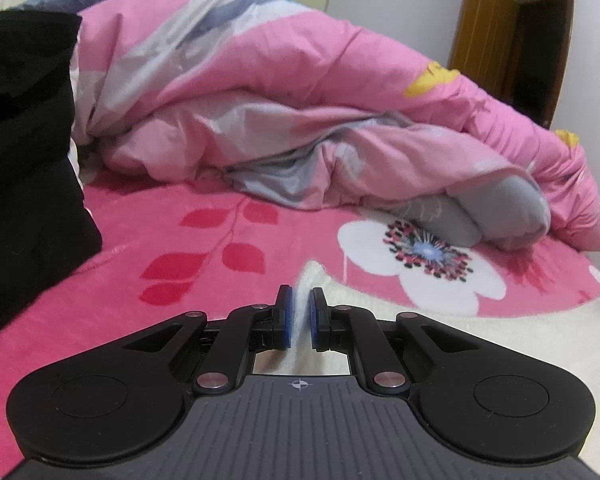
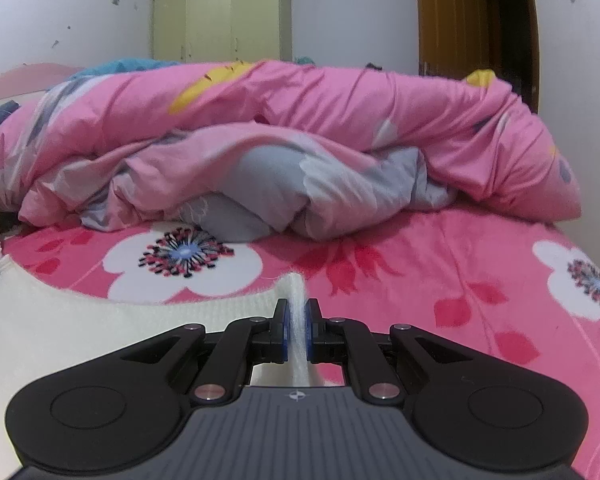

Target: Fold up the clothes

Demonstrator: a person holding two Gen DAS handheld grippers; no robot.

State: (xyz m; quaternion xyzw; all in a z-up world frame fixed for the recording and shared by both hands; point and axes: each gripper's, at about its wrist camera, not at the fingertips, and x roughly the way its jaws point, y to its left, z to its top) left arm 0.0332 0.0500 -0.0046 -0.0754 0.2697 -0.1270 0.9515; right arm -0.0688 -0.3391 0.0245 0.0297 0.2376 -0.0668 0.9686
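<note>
A cream knitted garment [image 1: 480, 332] lies low over the pink floral bedspread [image 1: 220, 248]. My left gripper [image 1: 299, 314] is shut on a pinched edge of it, the white fabric squeezed between the blue pads. In the right wrist view the same cream garment [image 2: 80, 320] spreads to the left, and my right gripper [image 2: 297, 326] is shut on another pinched fold of it. Both grippers point slightly down over the bed [image 2: 440, 280].
A bunched pink and grey quilt [image 1: 320, 112] [image 2: 280, 140] fills the far side of the bed. A dark garment [image 1: 24, 140] hangs at the left. A pale wardrobe [image 2: 220, 20] and a brown door [image 2: 476, 20] stand against the far wall.
</note>
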